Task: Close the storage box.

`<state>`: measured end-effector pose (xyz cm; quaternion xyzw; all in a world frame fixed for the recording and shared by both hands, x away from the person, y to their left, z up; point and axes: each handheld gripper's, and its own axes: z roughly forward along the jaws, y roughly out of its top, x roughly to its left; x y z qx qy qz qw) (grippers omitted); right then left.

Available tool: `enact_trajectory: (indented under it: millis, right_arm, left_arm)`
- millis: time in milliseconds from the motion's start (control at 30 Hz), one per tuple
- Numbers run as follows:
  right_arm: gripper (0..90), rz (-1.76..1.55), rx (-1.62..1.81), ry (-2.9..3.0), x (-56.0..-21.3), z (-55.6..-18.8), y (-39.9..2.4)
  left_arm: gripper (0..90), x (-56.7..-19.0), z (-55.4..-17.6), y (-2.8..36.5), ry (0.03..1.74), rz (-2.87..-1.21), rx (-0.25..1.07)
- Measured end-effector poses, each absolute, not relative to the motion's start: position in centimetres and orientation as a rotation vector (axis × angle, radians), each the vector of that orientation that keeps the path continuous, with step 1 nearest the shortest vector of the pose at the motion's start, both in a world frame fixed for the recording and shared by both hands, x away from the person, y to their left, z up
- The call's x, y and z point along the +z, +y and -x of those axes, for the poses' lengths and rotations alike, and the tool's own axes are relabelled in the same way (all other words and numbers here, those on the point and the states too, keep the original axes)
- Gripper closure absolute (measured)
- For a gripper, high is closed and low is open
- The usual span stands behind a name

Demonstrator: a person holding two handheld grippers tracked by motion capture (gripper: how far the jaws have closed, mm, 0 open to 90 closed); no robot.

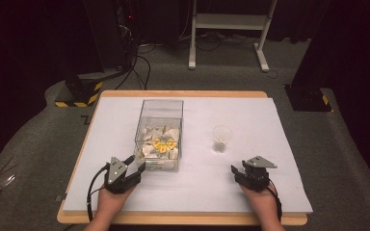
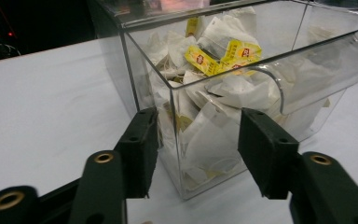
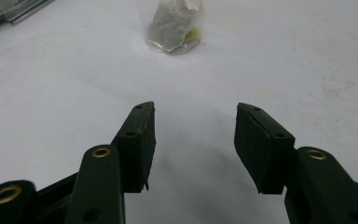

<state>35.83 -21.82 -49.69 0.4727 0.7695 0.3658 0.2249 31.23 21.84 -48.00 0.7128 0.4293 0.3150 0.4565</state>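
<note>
You are resting your left gripper [image 1: 137,166] at the near corner of the clear box [image 1: 160,134], its jaws spread on either side of that corner edge with no pad pressing on it, so the tea bags [image 2: 223,56] sit straight ahead at twelve o'clock. Your right gripper [image 1: 237,171] is waiting with its jaws spread and empty, and the plastic cup [image 1: 221,138] is standing at its eleven o'clock, well apart, likely ready to receive a bag.

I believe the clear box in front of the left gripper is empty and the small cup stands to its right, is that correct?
Not quite: the clear box is full of tea bags, as the left gripper view shows. The small cup does stand to its right.
</note>
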Motion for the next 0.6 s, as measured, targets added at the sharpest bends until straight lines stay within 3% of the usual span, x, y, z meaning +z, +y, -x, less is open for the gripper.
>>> enact_trajectory:
  millis: [67, 233, 600]
  right_arm:
    - [48.1, -1.306, 1.010, 2.125, -49.7, -35.8, -21.9]
    - [48.1, -1.312, 1.025, 2.115, -49.6, -35.7, -22.1]
    - [48.0, -1.309, 1.020, 2.119, -49.6, -35.8, -22.1]
  left_arm:
    - [37.6, -47.9, -31.4, 21.6, 1.075, -1.757, 0.826]
    - [28.3, -47.8, -32.0, 21.5, 1.124, -1.754, 0.798]
    - [25.7, -47.7, -33.3, 21.0, 1.135, -1.793, 0.798]
